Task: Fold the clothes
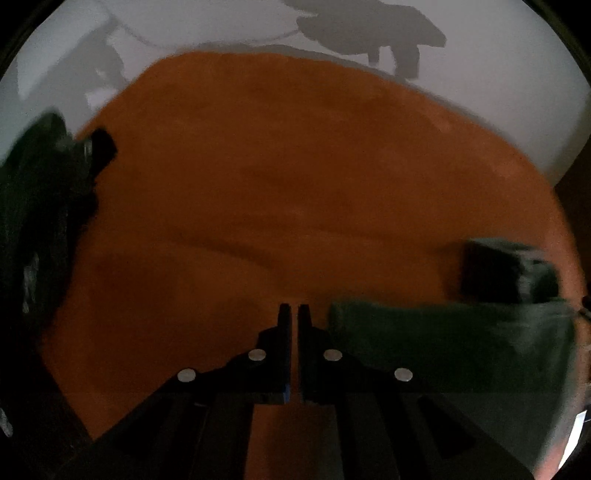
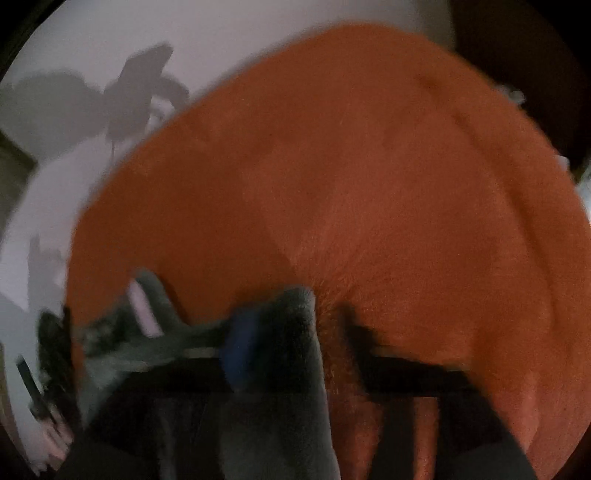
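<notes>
- Grey-green soft cloth garment [image 1: 443, 339] is lying on top of a wide orange fleece spread [image 1: 295, 166], near the edge closest to both cameras.
- In the left wrist view it is showing as a long, flat strip running out to the right from just beside the left gripper's tips, with a rounded end nearest them.
- In the right wrist view a bunched end of this garment [image 2: 291, 369] is rising between the two fingers of the right gripper [image 2: 295, 332].
- The right claw is standing released: its fingers are spread wide. The blue-padded finger [image 2: 240, 350] is sitting against the garment's left side, while orange pile is showing between the cloth and the other finger.
- The left gripper [image 1: 293, 310] is pointing steeply down at the orange fleece, just left of the garment. Its claw is clenched to a thin slit, and nothing is showing between the tips.
- The orange fleece is covering most of a white tabletop [image 1: 221, 29], which is showing as a pale band along the far side with grey shadows falling on it.
- A dark blurred block [image 1: 506, 273] is sitting just above the strip's far end, and a black mass [image 1: 37, 221] is filling the left edge. Both are too smeared for me to tell what they are.
</notes>
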`<state>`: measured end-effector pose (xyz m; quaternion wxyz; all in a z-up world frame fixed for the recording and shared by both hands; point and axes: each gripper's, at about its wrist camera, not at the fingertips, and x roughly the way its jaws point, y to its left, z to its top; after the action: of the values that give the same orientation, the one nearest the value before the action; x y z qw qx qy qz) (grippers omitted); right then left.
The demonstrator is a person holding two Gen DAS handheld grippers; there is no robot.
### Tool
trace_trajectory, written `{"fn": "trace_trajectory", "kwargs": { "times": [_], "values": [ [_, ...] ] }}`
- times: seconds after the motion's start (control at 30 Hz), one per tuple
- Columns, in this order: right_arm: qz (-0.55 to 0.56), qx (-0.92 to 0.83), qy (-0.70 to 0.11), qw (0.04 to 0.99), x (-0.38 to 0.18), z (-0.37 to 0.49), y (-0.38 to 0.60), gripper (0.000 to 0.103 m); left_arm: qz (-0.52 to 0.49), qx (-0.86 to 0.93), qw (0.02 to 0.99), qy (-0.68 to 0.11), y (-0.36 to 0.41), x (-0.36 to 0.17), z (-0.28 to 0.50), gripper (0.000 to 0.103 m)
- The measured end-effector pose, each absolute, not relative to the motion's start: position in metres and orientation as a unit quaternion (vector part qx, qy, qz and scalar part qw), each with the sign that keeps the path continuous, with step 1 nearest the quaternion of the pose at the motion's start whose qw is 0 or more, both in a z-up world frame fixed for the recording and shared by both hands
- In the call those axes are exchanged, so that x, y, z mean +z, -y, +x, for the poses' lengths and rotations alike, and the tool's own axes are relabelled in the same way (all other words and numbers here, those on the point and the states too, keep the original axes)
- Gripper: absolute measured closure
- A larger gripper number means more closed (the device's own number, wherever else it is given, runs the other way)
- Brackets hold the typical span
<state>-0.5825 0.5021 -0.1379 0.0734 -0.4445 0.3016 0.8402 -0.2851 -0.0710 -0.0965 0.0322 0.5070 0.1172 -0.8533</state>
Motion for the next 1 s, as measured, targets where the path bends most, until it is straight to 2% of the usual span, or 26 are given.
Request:
{"fn": "trace_trajectory", "kwargs": {
  "times": [0.03,0.07,0.1,0.13,0.17,0.27,0.5,0.53,0.57,0.8,0.9,0.93,0.97,1.0],
  "values": [
    [-0.428,0.848,-0.306,0.061,-0.131,-0.572,-0.503,0.013,0.513,-0.847,0.014,-0.137,0.077,-0.096,-0.279,0.087],
    [-0.423,0.851,-0.310,0.032,-0.128,-0.559,-0.503,0.013,0.525,-0.838,-0.008,-0.149,0.082,-0.098,-0.274,0.071],
    [-0.439,0.843,-0.311,-0.005,-0.130,-0.550,-0.502,0.013,0.540,-0.827,-0.030,-0.155,0.087,-0.103,-0.268,0.062],
    [-0.457,0.833,-0.310,-0.035,-0.135,-0.543,-0.501,0.013,0.555,-0.816,-0.050,-0.158,0.090,-0.107,-0.263,0.048],
    [-0.483,0.819,-0.305,-0.050,-0.145,-0.538,-0.499,0.013,0.569,-0.805,-0.069,-0.153,0.091,-0.113,-0.258,0.044],
    [-0.539,0.790,-0.285,-0.064,-0.173,-0.531,-0.495,0.013,0.596,-0.780,-0.112,-0.153,0.090,-0.127,-0.254,0.043],
    [-0.550,0.758,-0.334,-0.107,-0.214,-0.515,-0.489,0.013,0.622,-0.718,-0.169,-0.263,0.096,-0.170,-0.259,0.035],
    [-0.550,0.756,-0.336,-0.109,-0.217,-0.517,-0.487,0.013,0.623,-0.711,-0.177,-0.273,0.095,-0.174,-0.259,0.032],
    [-0.548,0.756,-0.340,-0.114,-0.218,-0.521,-0.485,0.013,0.622,-0.709,-0.185,-0.278,0.095,-0.176,-0.260,0.027],
    [-0.543,0.755,-0.343,-0.133,-0.216,-0.552,-0.487,0.011,0.618,-0.689,-0.197,-0.322,0.095,-0.192,-0.269,0.018],
    [-0.543,0.756,-0.335,-0.146,-0.215,-0.565,-0.475,0.011,0.603,-0.698,-0.212,-0.323,0.089,-0.187,-0.268,0.018],
    [-0.542,0.759,-0.327,-0.152,-0.213,-0.568,-0.470,0.013,0.596,-0.701,-0.224,-0.322,0.087,-0.184,-0.267,0.029],
    [-0.540,0.763,-0.317,-0.161,-0.209,-0.570,-0.464,0.022,0.589,-0.704,-0.238,-0.318,0.084,-0.181,-0.267,0.057],
    [-0.538,0.765,-0.309,-0.171,-0.205,-0.570,-0.460,0.042,0.588,-0.705,-0.245,-0.313,0.079,-0.179,-0.268,0.065]
  ]
}}
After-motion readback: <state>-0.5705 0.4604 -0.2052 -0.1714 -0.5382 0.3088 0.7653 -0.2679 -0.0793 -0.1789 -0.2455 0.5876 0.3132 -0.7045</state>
